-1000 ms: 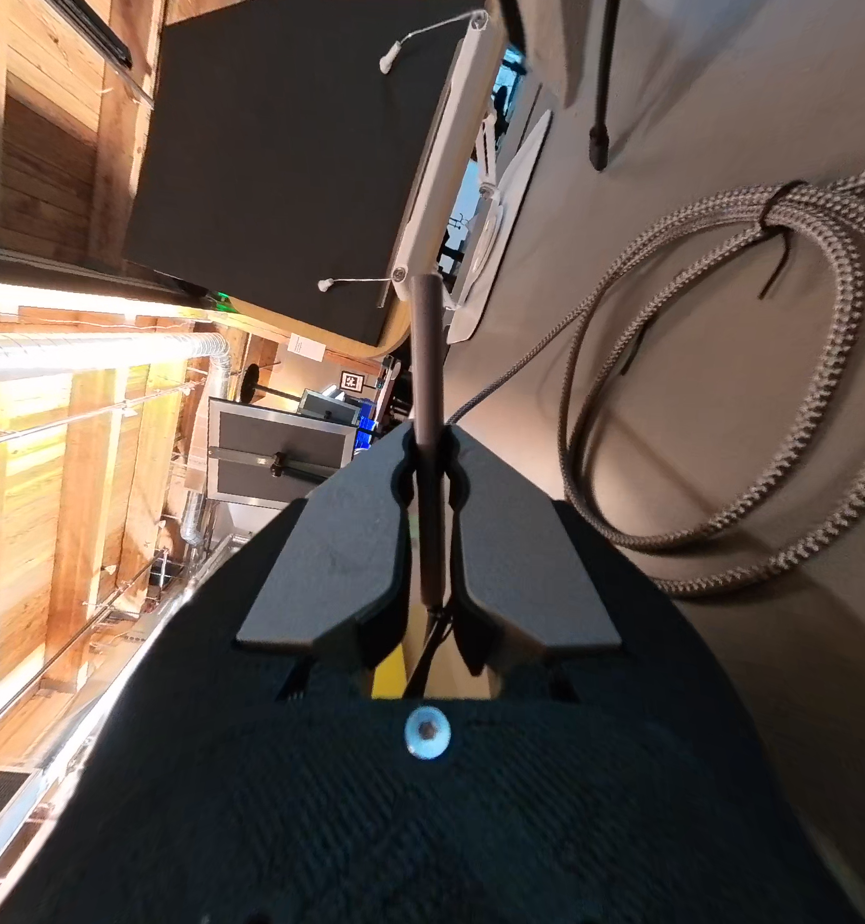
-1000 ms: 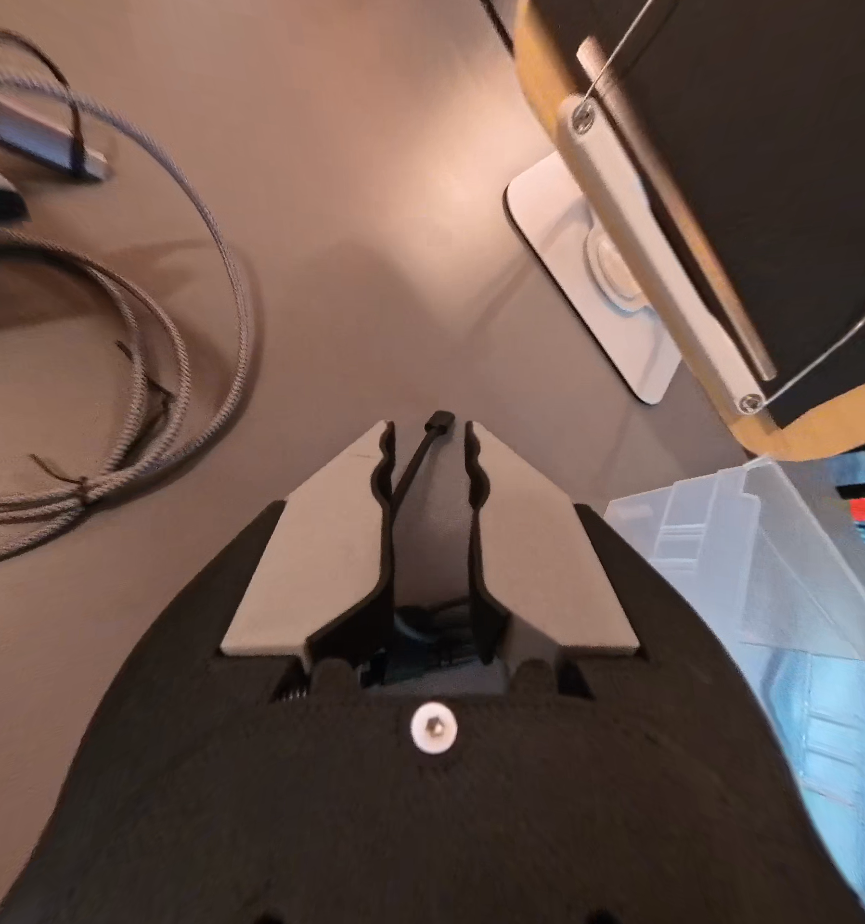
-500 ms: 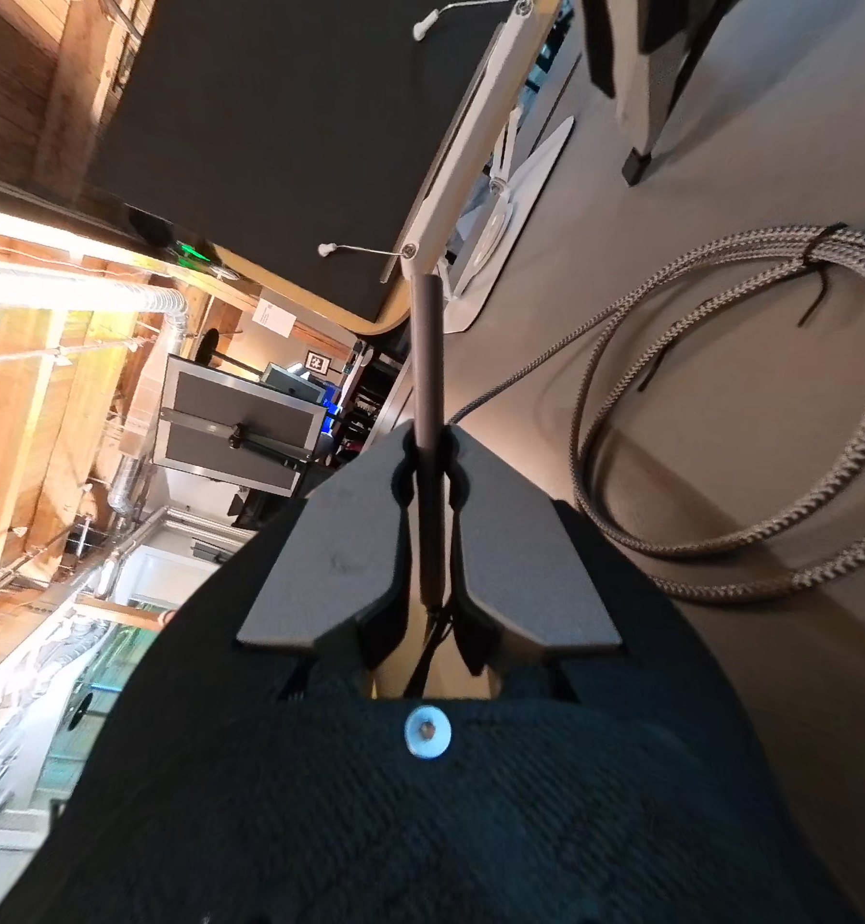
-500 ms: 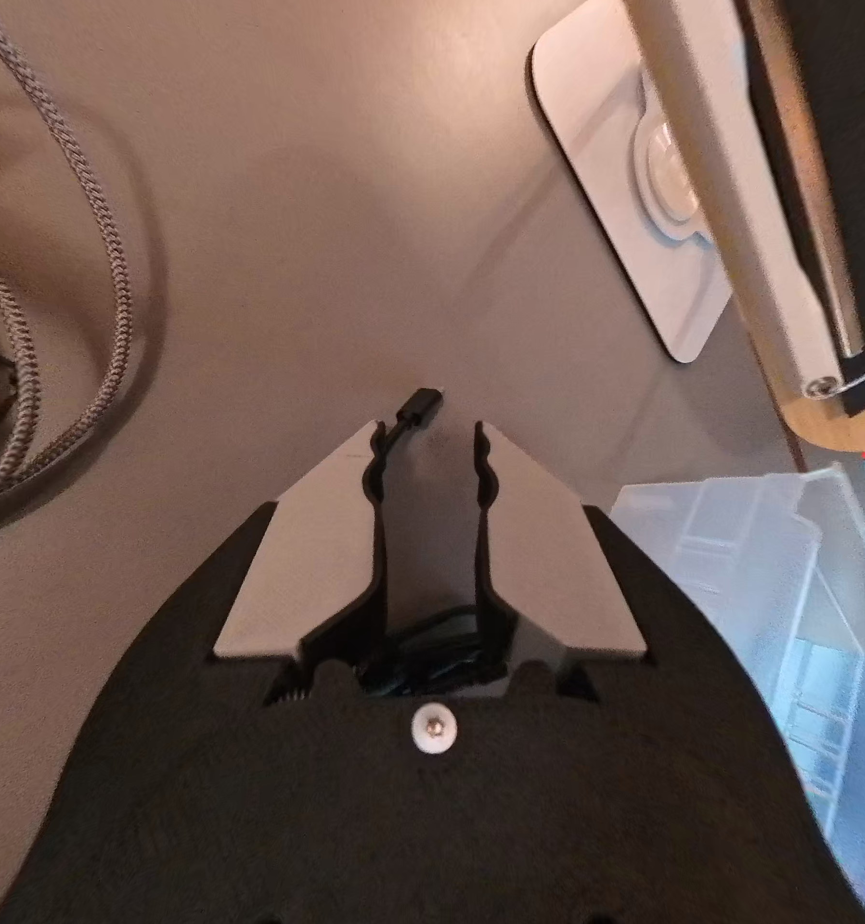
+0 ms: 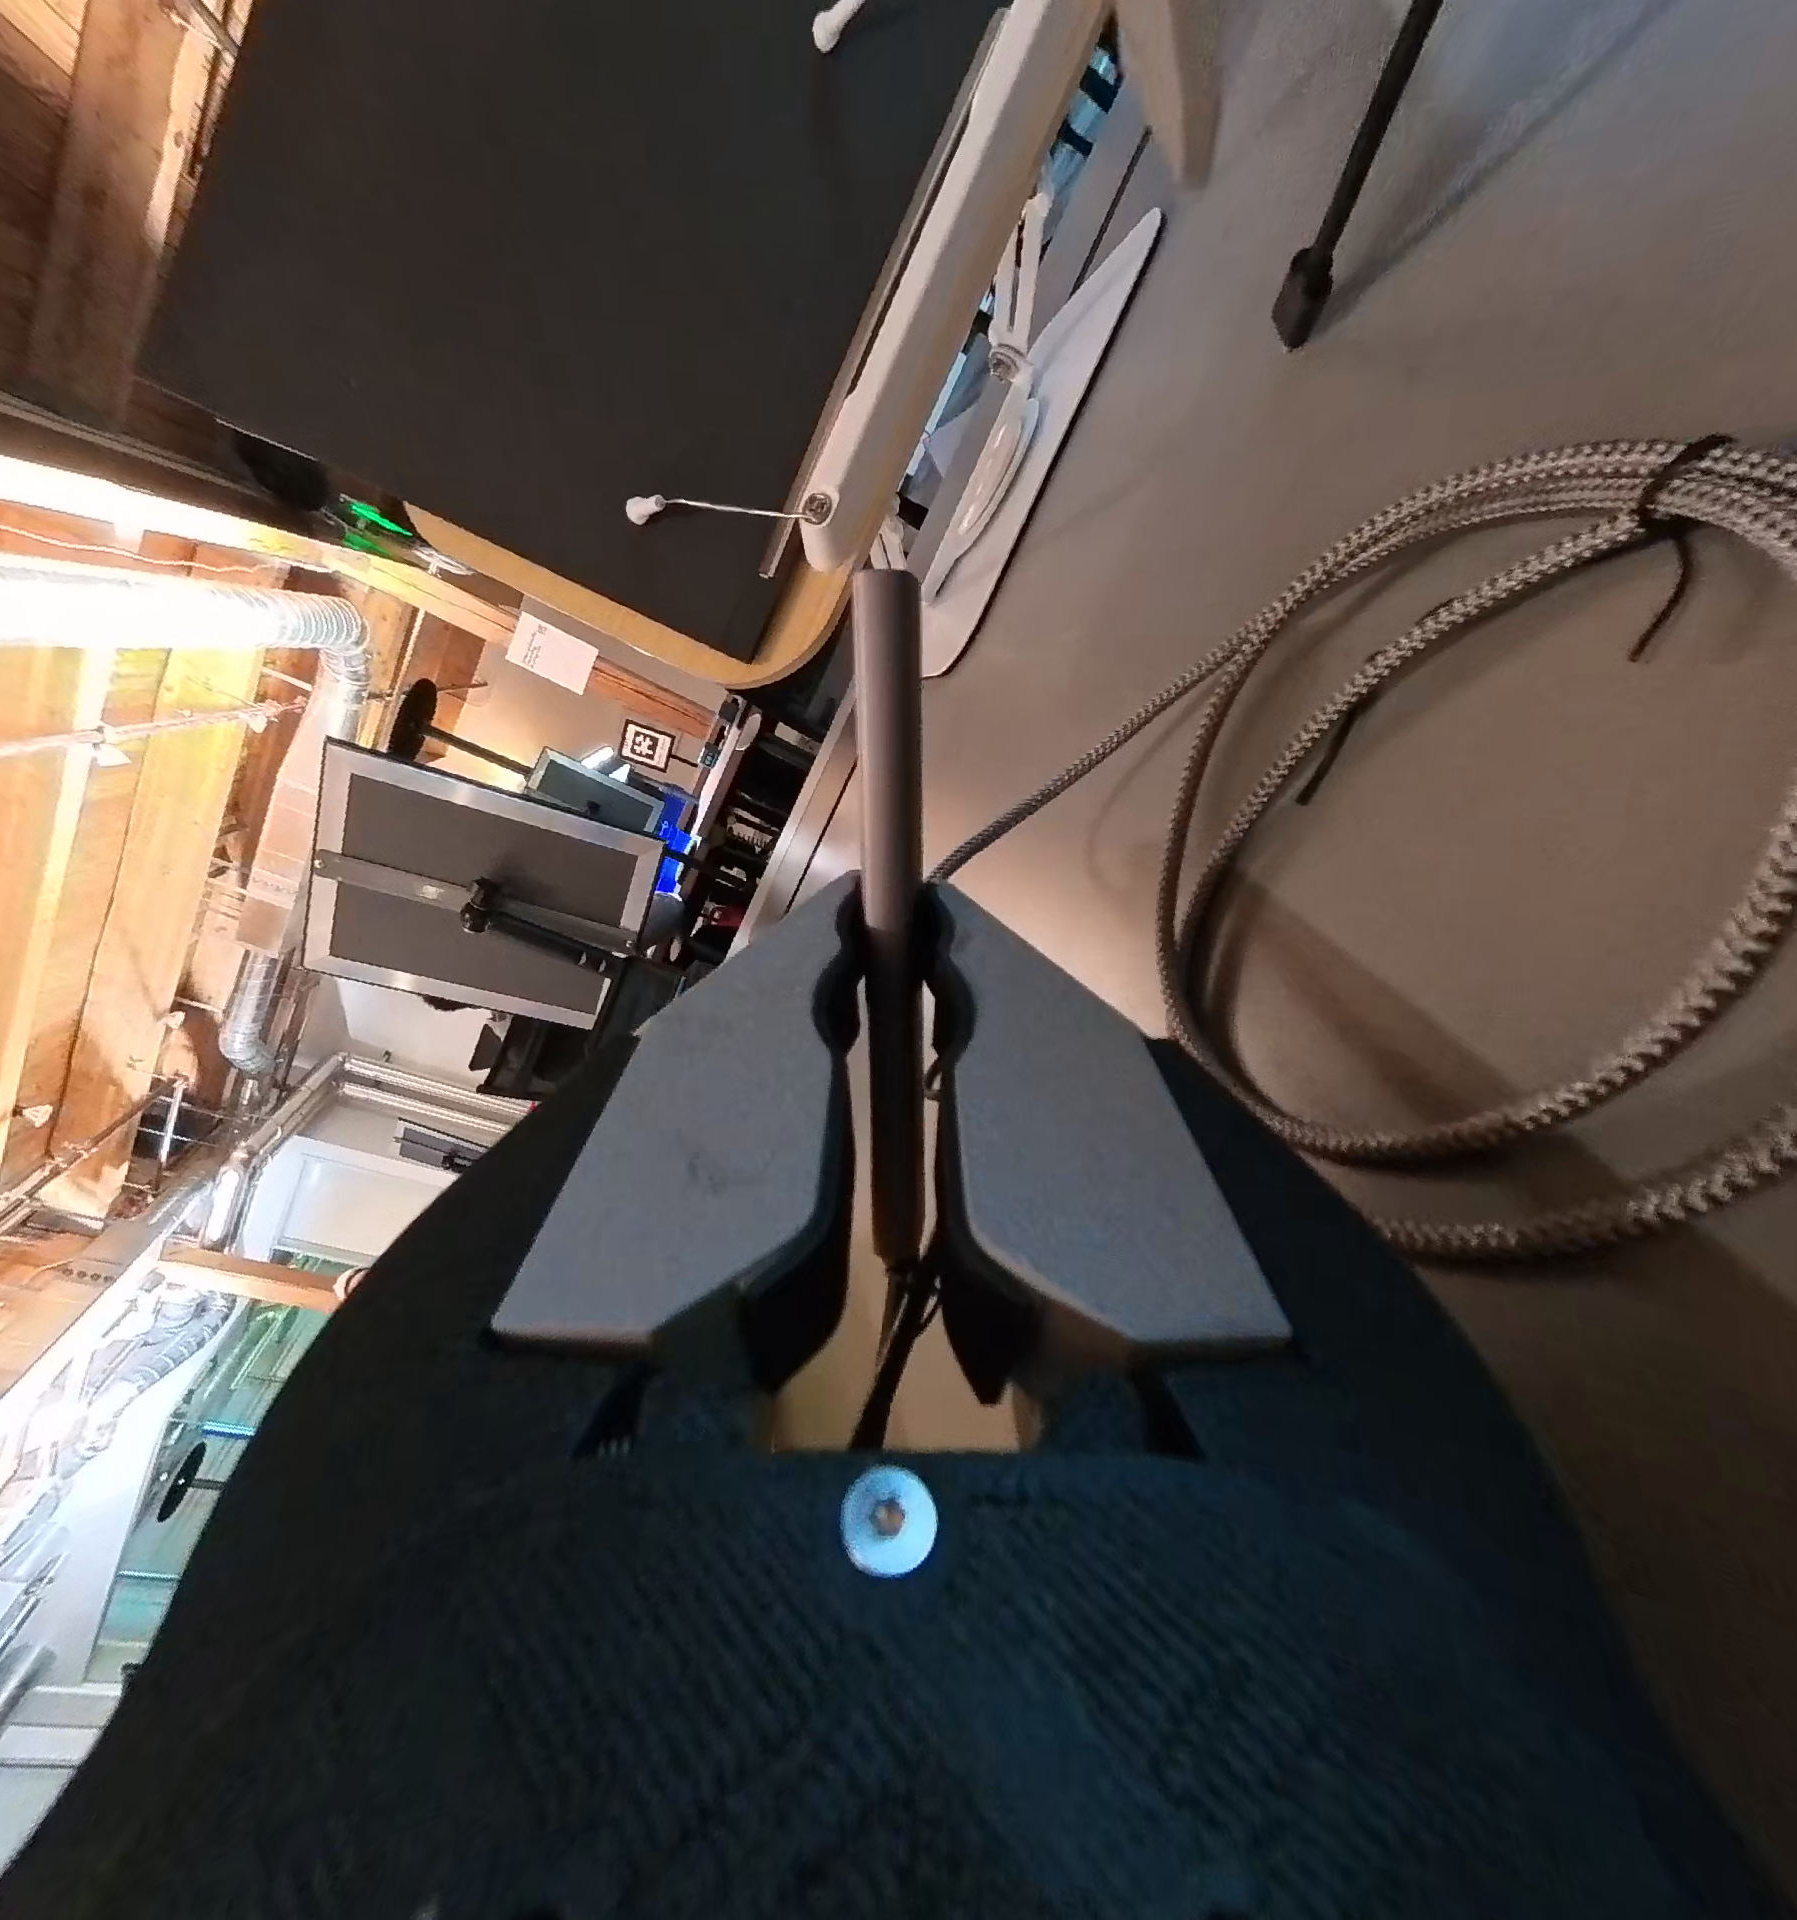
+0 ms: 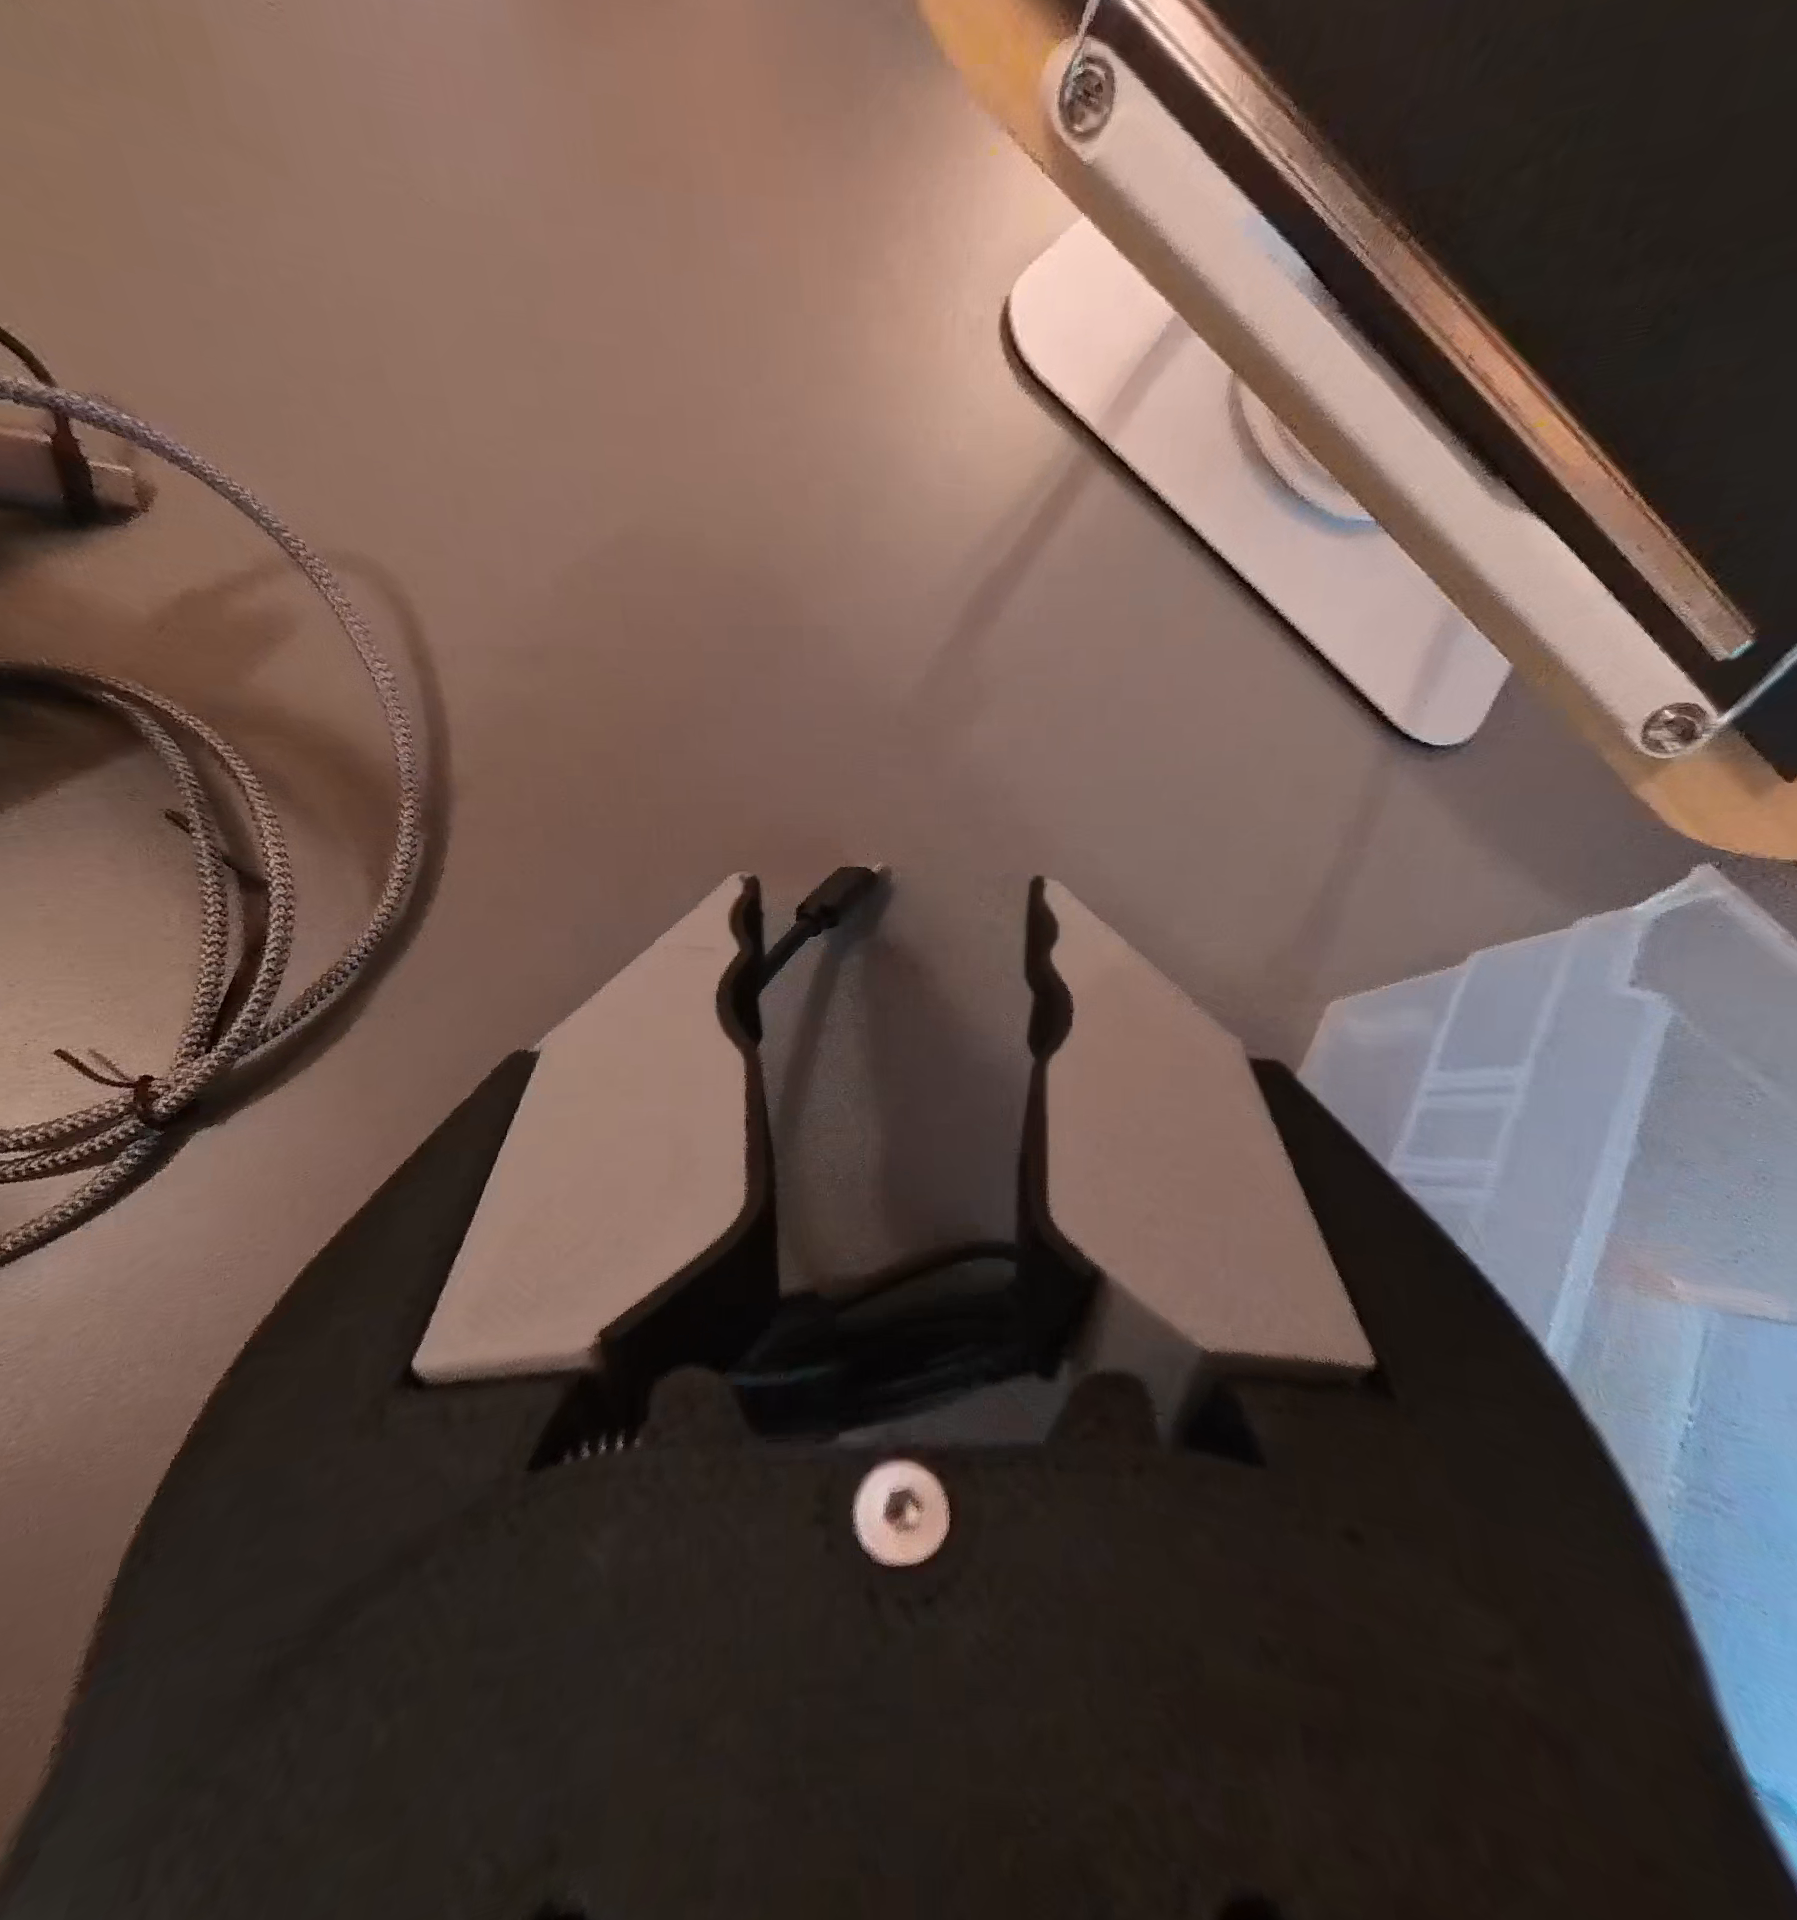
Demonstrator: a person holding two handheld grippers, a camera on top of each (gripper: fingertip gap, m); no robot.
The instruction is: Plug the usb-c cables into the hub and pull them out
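My left gripper (image 5: 889,920) is shut on the dark grey hub (image 5: 886,748), which is seen edge-on and sticks out forward past the fingertips above the table. A braided grey cable (image 5: 1496,831) lies coiled on the table to its right. A black cable plug (image 5: 1307,296) hangs at the far top right. My right gripper (image 6: 889,888) is open over the table. The black usb-c plug (image 6: 844,896) lies just inside the left fingertip (image 6: 738,904), not gripped. The braided cable coil (image 6: 281,914) lies to the left, and a grey slab end (image 6: 32,478) shows at the left edge.
A white stand base (image 6: 1258,488) and white arm (image 6: 1393,395) carry a black panel (image 6: 1652,208) at the back right. A clear plastic bin (image 6: 1600,1299) stands at the right. The stand base (image 5: 1050,416) and panel (image 5: 561,291) also show in the left wrist view. Some 20 cm of space lies between my two pairs of fingers.
My right gripper has opened wider and the black usb-c plug now lies free by its left finger. My left gripper still holds the hub, its view shifting slightly.
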